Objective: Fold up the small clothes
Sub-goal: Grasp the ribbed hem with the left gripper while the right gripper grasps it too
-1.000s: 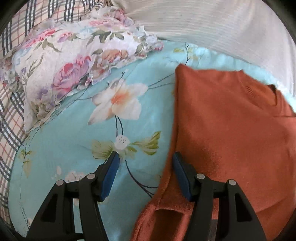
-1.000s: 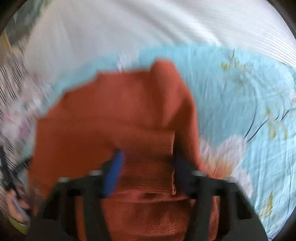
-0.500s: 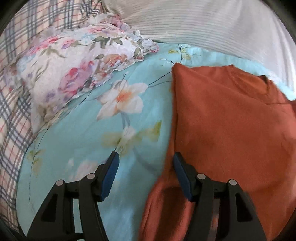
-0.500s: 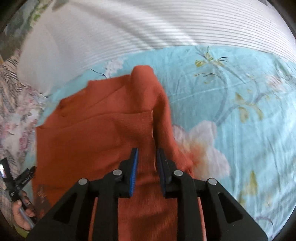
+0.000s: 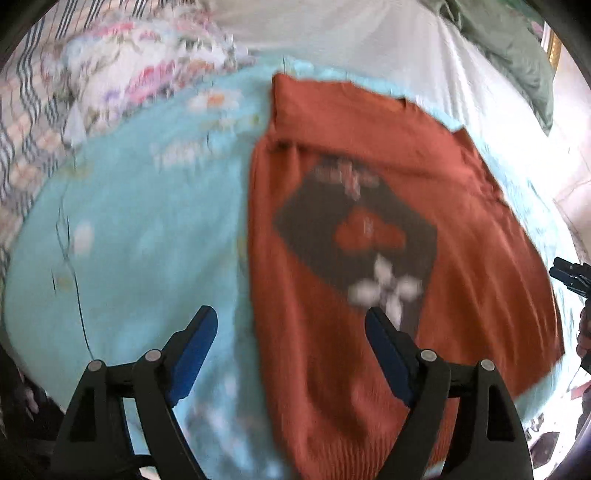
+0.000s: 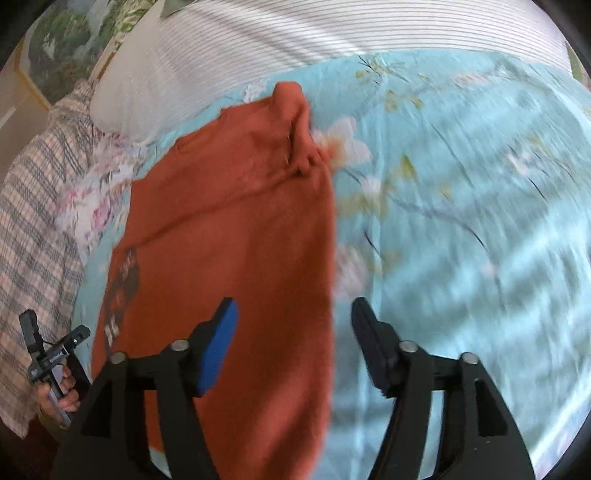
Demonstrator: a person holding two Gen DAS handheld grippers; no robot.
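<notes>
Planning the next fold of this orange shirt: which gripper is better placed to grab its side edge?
Probably the right gripper: it is open and the shirt edge runs between its fingers. The left gripper, also open, straddles the opposite edge; motion blur hides height.

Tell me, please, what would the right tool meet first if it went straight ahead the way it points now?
Most likely the orange sweater: the open right tool straddles the sweater's right edge over the blue floral sheet. Depth is unclear in the blur, so it might touch the sheet beside that edge.

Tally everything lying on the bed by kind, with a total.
Orange garment: 1
Floral pillow: 1
Plaid bedding: 1
White striped bedding: 1
Aqua floral sheet: 1
Total: 5
</notes>
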